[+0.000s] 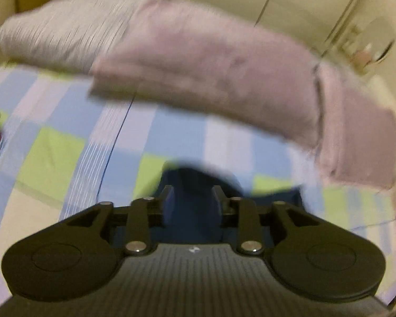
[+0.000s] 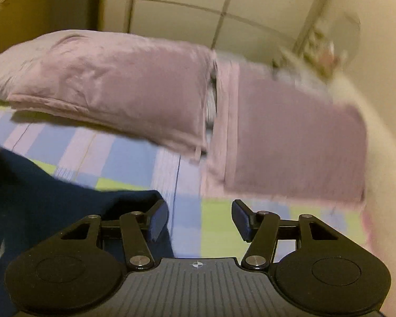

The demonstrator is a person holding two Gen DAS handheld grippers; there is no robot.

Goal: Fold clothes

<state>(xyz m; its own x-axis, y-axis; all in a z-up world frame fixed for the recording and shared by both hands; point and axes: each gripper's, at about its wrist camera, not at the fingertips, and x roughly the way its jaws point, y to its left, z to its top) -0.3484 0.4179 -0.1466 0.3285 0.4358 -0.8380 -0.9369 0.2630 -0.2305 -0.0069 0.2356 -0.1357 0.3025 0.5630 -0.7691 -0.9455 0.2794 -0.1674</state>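
**A:** Which step is this, would you say?

**B:** An edge of the dark navy blue fabric garment (image 2: 66, 185) looks just laid down on the bed — a fold being set, or the cloth being spread for one. It lies on the checked blue, green and lilac bed sheet (image 1: 66, 137), in front of the two mauve pillows (image 2: 134, 89) at the head of the bed.

**A:** And the fingers?

**B:** The right gripper (image 2: 200, 222) stands released, its fingers (image 2: 158, 220) well apart with only sheet between them. The navy cloth lies at the left finger's outer side and under it, not inside the gap, so nothing is held there.

**A:** The left one?

**B:** The left gripper (image 1: 193, 206) is partly spread, and navy cloth fills the gap between its fingers (image 1: 169, 203). The picture is blurred, yet I see space on both sides of the cloth, so I judge the pads are not pressing on it — let go, or close to it.

**A:** So what does the next move call for?

**B:** Both grippers need a fresh hold. I'd say each should seek a free edge or corner of the navy garment, pinch a thin layer without catching the sheet beneath, then carry the edges across together so the fold lands even.
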